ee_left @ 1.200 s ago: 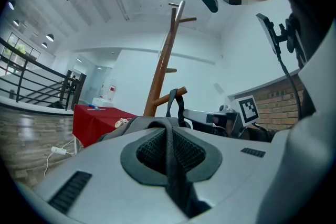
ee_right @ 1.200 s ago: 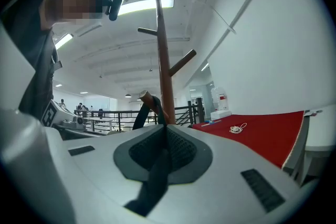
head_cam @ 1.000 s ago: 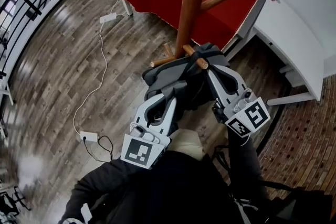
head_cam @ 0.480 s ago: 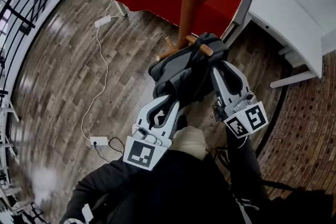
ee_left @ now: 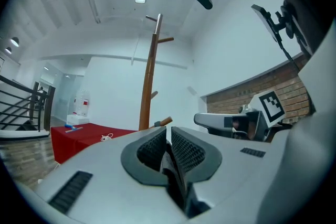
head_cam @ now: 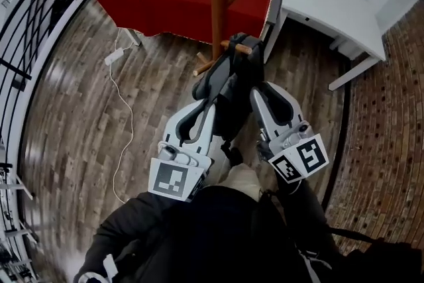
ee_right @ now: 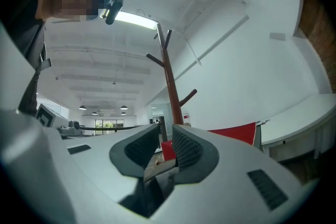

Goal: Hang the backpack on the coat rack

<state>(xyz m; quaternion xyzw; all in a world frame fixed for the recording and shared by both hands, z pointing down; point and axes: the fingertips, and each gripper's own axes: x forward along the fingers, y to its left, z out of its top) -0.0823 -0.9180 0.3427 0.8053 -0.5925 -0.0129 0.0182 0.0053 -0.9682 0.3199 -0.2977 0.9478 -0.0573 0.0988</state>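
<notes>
1. Left gripper (ee_left: 168,139): its jaws had just been closing and pinched a dark strap of the backpack (head_cam: 225,79). It should have let go only once the peg (head_cam: 242,48) bore the weight.
2. Right gripper (ee_right: 165,139): its jaws had just opened and stood apart, holding nothing.
3. The backpack hung below the coat rack (head_cam: 216,3), top at its low peg, long axis probably dropping towards the grippers.

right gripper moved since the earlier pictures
Yes: the right gripper has drawn back from the peg toward the person, its fingers just opened, nothing between them.
</notes>
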